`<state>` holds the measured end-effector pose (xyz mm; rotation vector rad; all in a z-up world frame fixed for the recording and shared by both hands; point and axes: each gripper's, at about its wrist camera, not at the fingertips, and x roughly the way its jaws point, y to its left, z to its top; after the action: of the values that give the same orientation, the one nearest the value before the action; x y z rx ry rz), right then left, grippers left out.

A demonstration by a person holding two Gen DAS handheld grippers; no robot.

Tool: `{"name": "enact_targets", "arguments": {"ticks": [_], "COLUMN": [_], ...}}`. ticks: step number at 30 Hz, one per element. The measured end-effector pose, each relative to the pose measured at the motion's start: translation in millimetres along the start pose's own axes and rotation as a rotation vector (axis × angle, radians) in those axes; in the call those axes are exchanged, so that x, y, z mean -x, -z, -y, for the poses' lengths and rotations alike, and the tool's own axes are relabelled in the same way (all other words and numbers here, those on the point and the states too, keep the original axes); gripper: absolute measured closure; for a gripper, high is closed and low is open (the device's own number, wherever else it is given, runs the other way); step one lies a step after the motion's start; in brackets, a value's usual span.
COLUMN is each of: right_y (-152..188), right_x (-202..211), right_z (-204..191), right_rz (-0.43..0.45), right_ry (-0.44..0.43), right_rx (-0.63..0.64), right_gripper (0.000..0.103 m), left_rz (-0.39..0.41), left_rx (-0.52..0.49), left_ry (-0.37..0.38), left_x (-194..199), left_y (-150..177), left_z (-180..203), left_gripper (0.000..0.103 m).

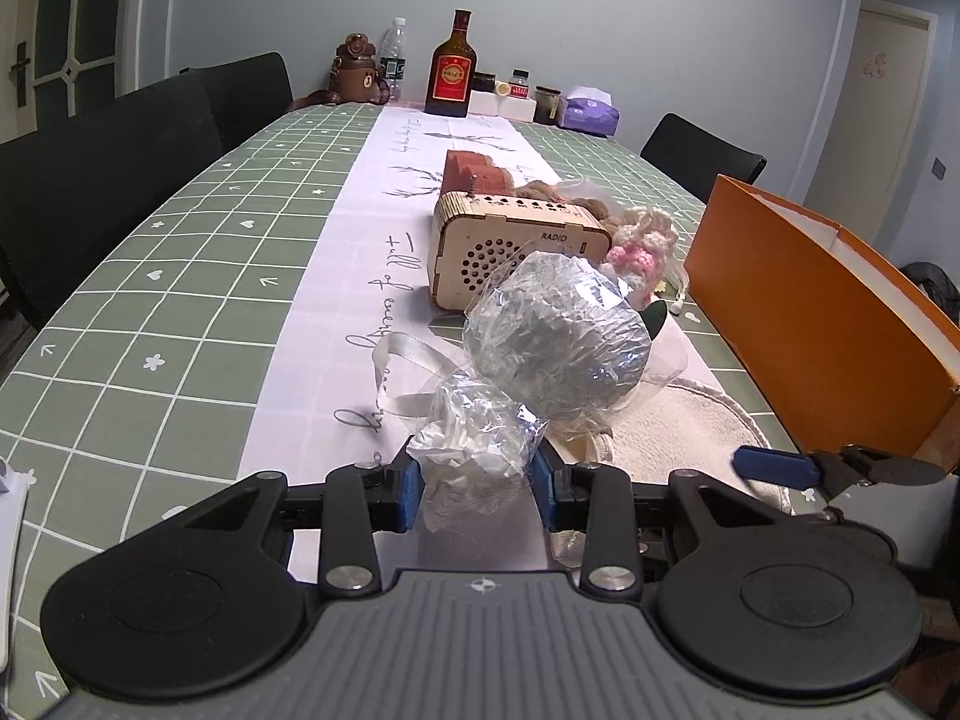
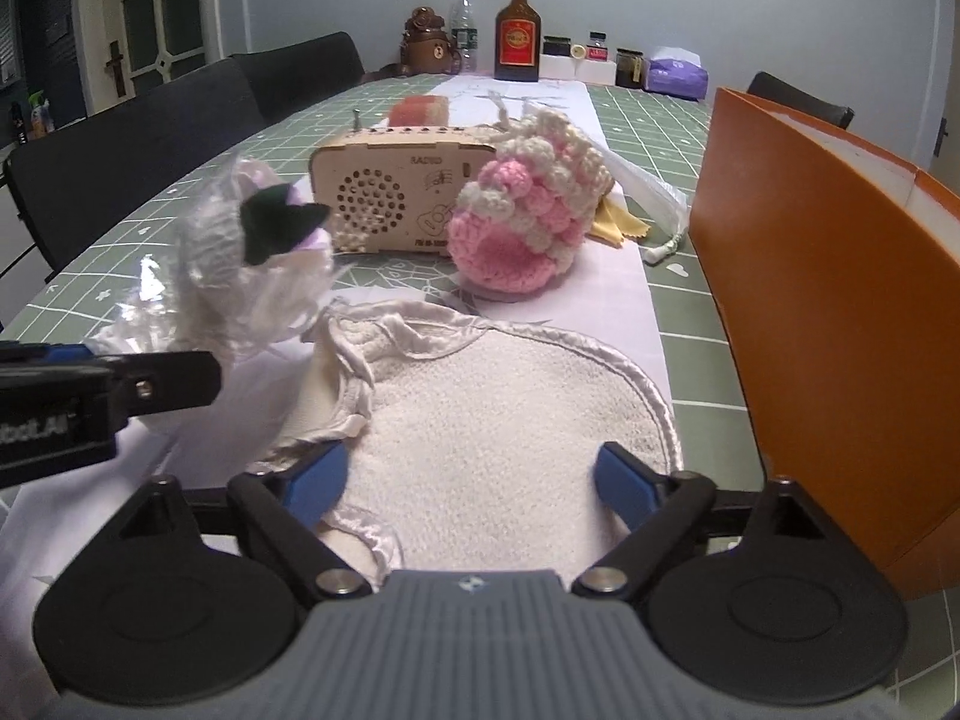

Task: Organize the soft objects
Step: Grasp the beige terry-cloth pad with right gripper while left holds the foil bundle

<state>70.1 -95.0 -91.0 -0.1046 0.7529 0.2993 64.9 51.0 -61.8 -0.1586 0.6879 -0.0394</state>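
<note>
The left hand-held gripper [image 1: 477,495] pinches the crinkled neck of a cellophane-wrapped bundle [image 1: 555,336]. The right hand-held gripper [image 2: 471,483] is spread wide over a cream towel [image 2: 498,408] on the table [image 1: 150,300], its pads clear of the cloth.

free: green tablecloth [image 1: 150,300] left | blocked: orange box [image 2: 810,300] right — wooden radio [image 2: 390,198] ahead

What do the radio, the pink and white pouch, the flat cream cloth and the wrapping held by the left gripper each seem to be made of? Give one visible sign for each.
Radio: thin pale wood, probably laser-cut plywood; finger-jointed edges, drilled speaker holes.
Pouch: crocheted yarn; bumpy stitches.
Cream cloth: terry-like fabric with shiny satin edging.
Wrapping: clear crinkled plastic film; glare and creases.
</note>
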Motion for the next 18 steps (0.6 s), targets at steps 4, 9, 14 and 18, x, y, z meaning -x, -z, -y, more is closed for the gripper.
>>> {"name": "enact_targets", "arguments": {"ticks": [4, 9, 14, 18], "right_y": [0.0, -2.8, -4.2, -6.2], "right_x": [3.3, 4.3, 4.1, 11.2], "right_z": [-5.1, 1.6, 8.1, 13.2], "right_rz": [0.013, 0.022, 0.02, 0.027], "right_ry": [-0.021, -0.013, -0.019, -0.048], "right_rx": [0.022, 0.009, 0.015, 0.0], "right_gripper": [0.041, 0.083, 0.096, 0.098], "left_rz": [0.0, 0.0, 0.005, 0.017], "left_rx": [-0.001, 0.001, -0.002, -0.009], "left_ry": [-0.001, -0.002, -0.009, -0.016], "left_x": [-0.4, -0.1, -0.5, 6.7], "left_y": [-0.2, -0.3, 0.7, 3.4], "left_z": [0.3, 0.5, 1.2, 2.8], "left_gripper": [0.062, 0.062, 0.062, 0.062]}}
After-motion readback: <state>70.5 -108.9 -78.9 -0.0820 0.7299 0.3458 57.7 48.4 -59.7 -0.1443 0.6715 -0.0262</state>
